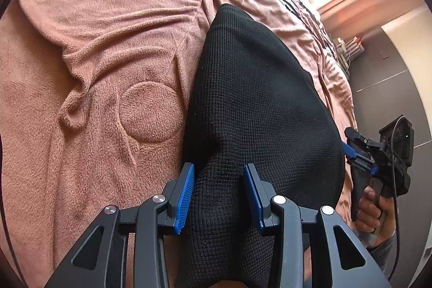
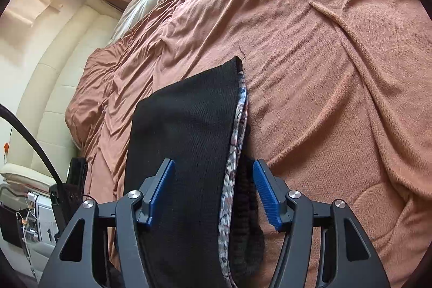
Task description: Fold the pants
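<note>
Left wrist view: the left gripper [image 1: 218,196] stands with jaws spread wide, released, the black waffle-knit pants [image 1: 259,104] lying between its blue pads [image 1: 185,196] on the wrinkled pink fleece blanket [image 1: 94,72]. At the right edge, the right gripper [image 1: 351,155] touches the pants' side; its grip is hard to make out.

Right wrist view: the right gripper [image 2: 213,193] is parted wide around the pants' [image 2: 183,131] edge (a patterned lining [image 2: 237,131] shows), clamping nothing. Cream padded wall [image 2: 54,77] far left.

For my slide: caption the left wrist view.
Open left gripper straddles black pants lying on a pink blanket.
</note>
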Available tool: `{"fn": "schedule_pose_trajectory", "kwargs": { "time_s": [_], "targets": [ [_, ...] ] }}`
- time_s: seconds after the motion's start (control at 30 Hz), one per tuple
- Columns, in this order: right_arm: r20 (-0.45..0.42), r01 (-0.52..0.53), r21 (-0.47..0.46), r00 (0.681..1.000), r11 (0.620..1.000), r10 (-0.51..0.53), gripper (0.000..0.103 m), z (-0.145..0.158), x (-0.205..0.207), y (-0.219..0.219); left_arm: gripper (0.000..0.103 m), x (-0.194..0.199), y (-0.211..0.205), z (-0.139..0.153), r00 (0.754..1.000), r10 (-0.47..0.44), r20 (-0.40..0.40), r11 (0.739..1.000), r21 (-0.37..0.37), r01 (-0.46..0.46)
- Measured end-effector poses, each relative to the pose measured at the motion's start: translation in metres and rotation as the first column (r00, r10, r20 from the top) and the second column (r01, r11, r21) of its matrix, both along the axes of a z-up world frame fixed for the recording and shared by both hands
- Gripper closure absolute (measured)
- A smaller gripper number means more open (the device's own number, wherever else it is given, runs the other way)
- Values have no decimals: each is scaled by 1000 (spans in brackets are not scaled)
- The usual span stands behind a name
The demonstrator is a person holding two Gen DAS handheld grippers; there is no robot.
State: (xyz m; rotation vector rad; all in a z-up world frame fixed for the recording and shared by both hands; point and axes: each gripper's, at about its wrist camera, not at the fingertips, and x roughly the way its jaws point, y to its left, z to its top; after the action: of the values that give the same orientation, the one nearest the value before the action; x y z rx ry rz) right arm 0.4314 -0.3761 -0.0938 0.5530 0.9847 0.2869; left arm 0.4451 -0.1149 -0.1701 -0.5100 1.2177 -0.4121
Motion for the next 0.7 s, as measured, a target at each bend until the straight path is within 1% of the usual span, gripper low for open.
{"fn": "schedule_pose_trajectory", "kwargs": {
  "time_s": [0.23,0.4,0.43,0.47,0.5,0.53,0.57,0.6,0.7],
  "targets": [
    [-43,-59,-22,997,998,58,45,-16,-23,11,63,-14,2,5,1000,-3,-6,1000,-11,3],
    [-49,-63,-24,997,998,62,45,-20,-39,14,63,-23,5,4,1000,7,-27,1000,-21,-8],
    [-48,-63,-32,997,997,62,51,-21,-41,15,63,-25,6,4,999,9,-32,1000,-22,-10],
    [-47,-61,-45,997,997,58,53,-21,-43,15,63,-27,7,3,999,11,-35,1000,-22,-11],
    [-49,-53,-53,998,997,51,60,-22,-43,14,63,-29,7,3,999,12,-40,1000,-20,-13],
    [-50,-40,-50,998,998,38,67,-23,-44,11,63,-32,8,3,999,12,-44,1000,-17,-13],
    [-51,-29,-43,998,999,27,70,-24,-44,8,63,-34,8,3,999,11,-47,1000,-13,-12],
    [-54,-18,-32,998,999,16,76,-26,-44,5,63,-37,9,3,999,7,-52,1000,-5,-8],
    [-53,6,15,999,1000,-5,79,-31,-47,-1,63,-42,13,5,998,-2,-59,1000,-8,2]
  ]
}}
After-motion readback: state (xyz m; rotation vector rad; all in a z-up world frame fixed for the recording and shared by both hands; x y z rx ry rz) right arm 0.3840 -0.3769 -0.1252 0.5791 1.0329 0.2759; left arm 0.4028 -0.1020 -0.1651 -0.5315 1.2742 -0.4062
